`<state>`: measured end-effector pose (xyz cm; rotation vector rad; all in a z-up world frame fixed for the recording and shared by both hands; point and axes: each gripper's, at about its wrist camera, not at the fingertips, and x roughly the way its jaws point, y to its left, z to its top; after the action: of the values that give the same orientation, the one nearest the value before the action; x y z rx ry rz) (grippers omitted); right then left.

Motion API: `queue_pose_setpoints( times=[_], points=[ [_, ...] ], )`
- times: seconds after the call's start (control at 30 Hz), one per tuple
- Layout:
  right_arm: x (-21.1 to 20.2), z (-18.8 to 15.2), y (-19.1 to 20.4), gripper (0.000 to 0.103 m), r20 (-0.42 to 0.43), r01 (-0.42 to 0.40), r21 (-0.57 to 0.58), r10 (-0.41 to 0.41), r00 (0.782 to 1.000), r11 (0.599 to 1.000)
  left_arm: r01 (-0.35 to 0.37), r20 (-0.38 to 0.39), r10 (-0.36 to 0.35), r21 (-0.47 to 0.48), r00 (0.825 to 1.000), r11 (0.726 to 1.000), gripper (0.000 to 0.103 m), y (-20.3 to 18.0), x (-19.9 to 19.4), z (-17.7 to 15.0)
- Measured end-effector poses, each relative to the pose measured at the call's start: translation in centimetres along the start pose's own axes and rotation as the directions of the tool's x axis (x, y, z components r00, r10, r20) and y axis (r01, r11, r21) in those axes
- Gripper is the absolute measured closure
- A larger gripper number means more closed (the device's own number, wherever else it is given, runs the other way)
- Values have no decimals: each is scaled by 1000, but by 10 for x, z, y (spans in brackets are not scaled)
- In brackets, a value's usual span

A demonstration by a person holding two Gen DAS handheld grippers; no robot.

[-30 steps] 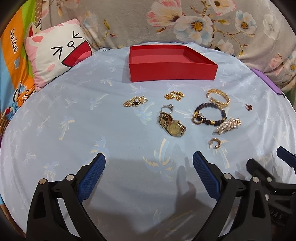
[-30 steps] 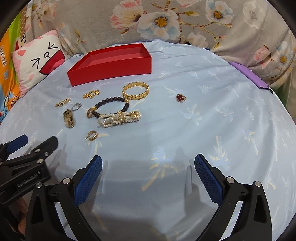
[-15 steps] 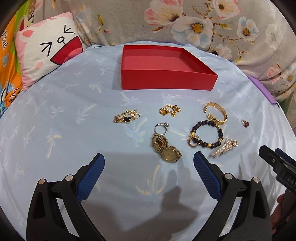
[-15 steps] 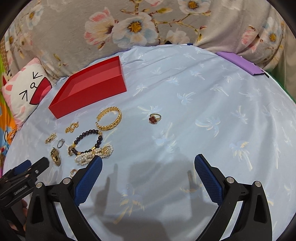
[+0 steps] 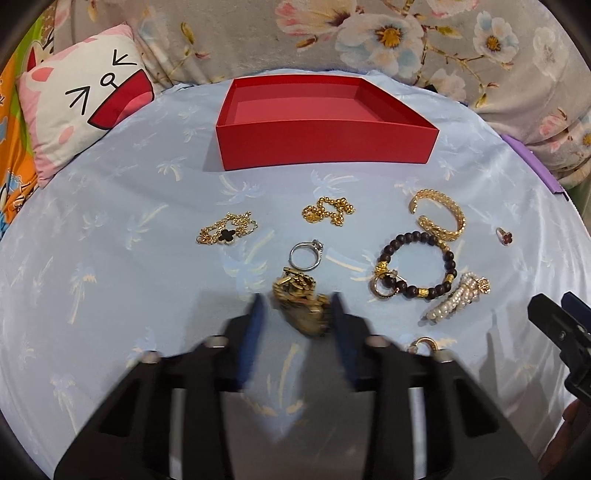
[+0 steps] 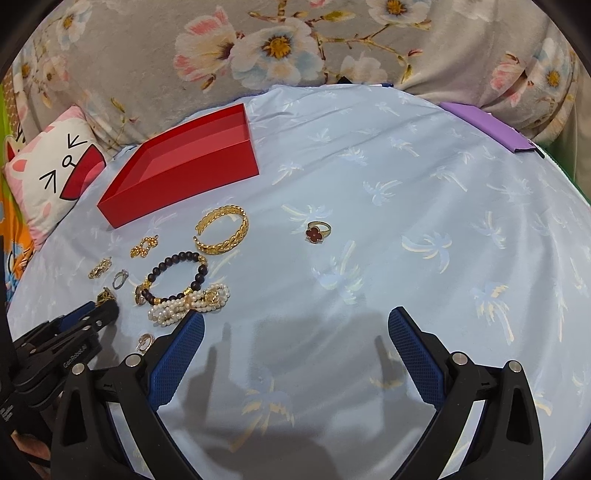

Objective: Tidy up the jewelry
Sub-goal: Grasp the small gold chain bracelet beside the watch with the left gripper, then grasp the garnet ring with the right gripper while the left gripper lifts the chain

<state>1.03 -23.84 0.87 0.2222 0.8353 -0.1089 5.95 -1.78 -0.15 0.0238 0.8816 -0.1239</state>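
Observation:
Jewelry lies on a light blue cloth in front of an empty red box (image 5: 325, 122). My left gripper (image 5: 297, 317) has its blurred fingers close on either side of a gold watch (image 5: 301, 304); I cannot tell whether they grip it. Near it lie a silver ring (image 5: 306, 254), a black-clover bracelet (image 5: 227, 233), a gold chain (image 5: 328, 211), a gold cuff (image 5: 439, 214), a dark bead bracelet (image 5: 413, 266), a pearl piece (image 5: 458, 300) and a gold hoop earring (image 5: 423, 343). My right gripper (image 6: 295, 343) is open and empty, short of a red clover ring (image 6: 317, 232).
A cat-face pillow (image 5: 85, 96) lies at the back left. A floral blanket (image 5: 369, 33) runs along the back. A purple notebook (image 6: 491, 127) lies at the back right edge. The red box also shows in the right wrist view (image 6: 184, 166).
My left gripper moved forward to the watch and its fingers closed in from wide open. The right gripper shifted slightly; it stays open.

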Motion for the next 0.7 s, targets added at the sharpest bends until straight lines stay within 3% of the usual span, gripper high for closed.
queue_pose_setpoints(
  times=[0.1, 0.13, 0.3, 0.7],
  points=[
    [4, 6, -3, 6, 3, 1, 4, -1, 1000, 1000, 13, 1, -13, -6, 1000, 1000, 88, 3, 0, 0],
    [5, 8, -4, 9, 4, -1, 7, 1, 1000, 1000, 17, 1, -17, -5, 1000, 1000, 94, 4, 0, 0],
    [21, 27, -13, 22, -11, -13, 36, 14, 1000, 999, 37, 3, -37, -12, 999, 999, 94, 7, -4, 0],
    [64, 52, -18, 72, -67, 4, 63, 0, 998, 998, 52, 23, -51, -52, 998, 997, 94, 22, -20, 7]
  ],
)
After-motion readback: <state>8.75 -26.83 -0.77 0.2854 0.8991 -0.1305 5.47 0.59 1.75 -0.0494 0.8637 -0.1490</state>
